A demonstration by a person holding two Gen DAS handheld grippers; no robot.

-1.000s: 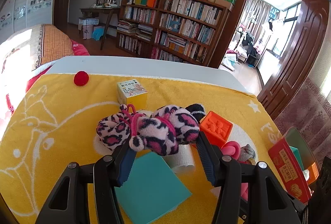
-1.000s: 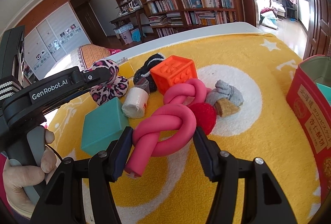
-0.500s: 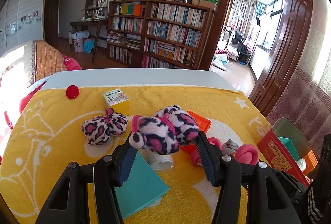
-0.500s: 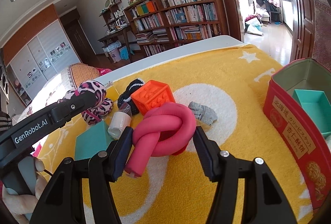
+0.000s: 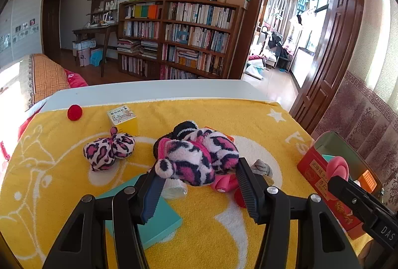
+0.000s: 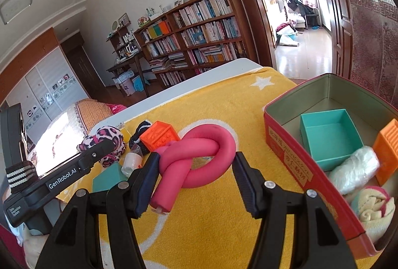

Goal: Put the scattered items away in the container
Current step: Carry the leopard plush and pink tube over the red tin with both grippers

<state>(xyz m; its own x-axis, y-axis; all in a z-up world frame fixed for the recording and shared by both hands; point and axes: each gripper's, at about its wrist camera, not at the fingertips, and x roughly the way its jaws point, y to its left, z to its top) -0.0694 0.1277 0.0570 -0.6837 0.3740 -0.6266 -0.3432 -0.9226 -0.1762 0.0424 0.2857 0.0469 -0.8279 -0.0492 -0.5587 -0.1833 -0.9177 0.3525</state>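
My left gripper (image 5: 199, 184) is shut on a pink leopard plush toy (image 5: 199, 159), held above the yellow towel (image 5: 62, 194). A second leopard plush (image 5: 108, 151) lies on the towel to its left. My right gripper (image 6: 196, 174) is shut on a knotted pink foam tube (image 6: 199, 157), lifted off the towel and just left of the red tin container (image 6: 293, 159). The tin (image 5: 321, 174) stands at the right edge and holds a teal open box (image 6: 330, 137), an orange block (image 6: 388, 149), a clear wrapped bundle (image 6: 355, 169) and a rolled cloth (image 6: 373, 209).
On the towel lie an orange cube (image 6: 160, 136), a black scrunchie (image 6: 141, 129), a teal box (image 5: 159, 221), a small clear cup (image 5: 174, 189), a yellow carton (image 5: 123, 119), a red pom-pom (image 5: 74, 112), a grey rag (image 5: 262, 168) and another pink tube (image 5: 223, 182).
Both grippers have risen and moved right toward the red tin with their loads. The second leopard plush stayed behind on the towel. The tin's inside has come into the right wrist view.
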